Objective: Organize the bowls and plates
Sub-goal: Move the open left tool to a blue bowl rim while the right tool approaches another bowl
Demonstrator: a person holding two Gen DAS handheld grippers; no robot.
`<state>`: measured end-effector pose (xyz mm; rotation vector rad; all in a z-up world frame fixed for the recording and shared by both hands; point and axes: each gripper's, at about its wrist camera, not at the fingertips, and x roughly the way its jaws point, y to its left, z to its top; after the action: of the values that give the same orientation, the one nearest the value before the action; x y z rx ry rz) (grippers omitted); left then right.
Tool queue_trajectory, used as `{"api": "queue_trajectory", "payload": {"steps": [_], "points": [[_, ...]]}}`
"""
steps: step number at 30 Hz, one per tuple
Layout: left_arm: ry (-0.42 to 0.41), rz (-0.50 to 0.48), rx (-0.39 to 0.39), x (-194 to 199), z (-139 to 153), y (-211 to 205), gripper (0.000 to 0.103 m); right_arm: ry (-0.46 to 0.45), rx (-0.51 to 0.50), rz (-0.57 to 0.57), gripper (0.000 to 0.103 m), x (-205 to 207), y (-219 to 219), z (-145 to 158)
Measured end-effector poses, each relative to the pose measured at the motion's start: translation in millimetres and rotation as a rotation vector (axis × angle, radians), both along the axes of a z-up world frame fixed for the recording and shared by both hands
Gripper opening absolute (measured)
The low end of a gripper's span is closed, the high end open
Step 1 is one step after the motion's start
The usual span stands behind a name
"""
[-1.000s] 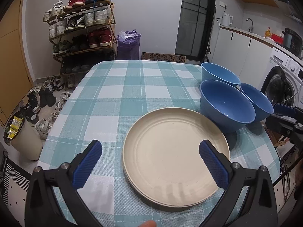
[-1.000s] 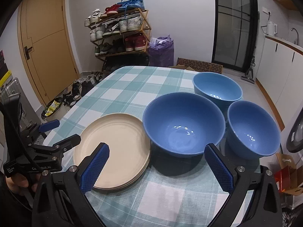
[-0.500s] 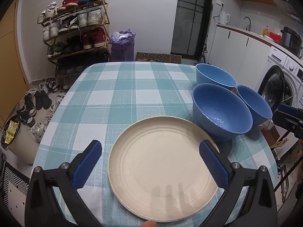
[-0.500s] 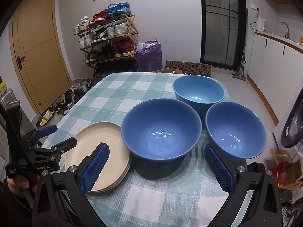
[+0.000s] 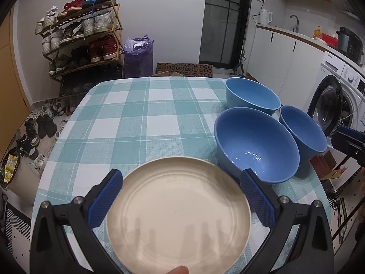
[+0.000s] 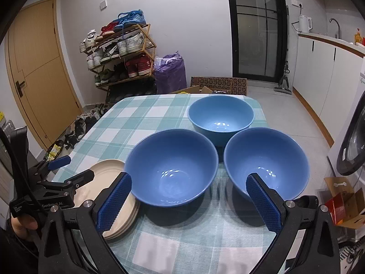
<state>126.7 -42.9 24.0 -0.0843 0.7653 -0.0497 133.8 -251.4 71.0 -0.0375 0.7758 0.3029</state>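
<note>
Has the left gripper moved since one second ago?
Yes. In the left wrist view, the left gripper has advanced over the cream plates, leftward relative to the blue bowls.

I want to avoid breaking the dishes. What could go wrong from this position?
1. The three blue bowls sit crowded together, so lifting one could knock another.
2. The right bowl stands near the table edge and might be pushed off.
3. The left tool is open over the plate stack; gripping only the flat rim may let a plate slip.
</note>
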Motion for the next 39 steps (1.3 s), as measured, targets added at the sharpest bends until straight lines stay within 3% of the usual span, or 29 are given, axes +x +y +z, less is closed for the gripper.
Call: {"api": "queue_trajectory", "payload": {"steps": [23,39], "points": [[-0.003,-0.061,0.025,38.0,20.7,-34.9,0.103,-0.036,0.029,-0.074,0.102,23.8,-46.6,24.1],[0.002,-0.104,0.078,70.2,31.4,-51.7,0.103,0.03,0.061,-0.118,0.102,65.1,-70.1,13.4]]}}
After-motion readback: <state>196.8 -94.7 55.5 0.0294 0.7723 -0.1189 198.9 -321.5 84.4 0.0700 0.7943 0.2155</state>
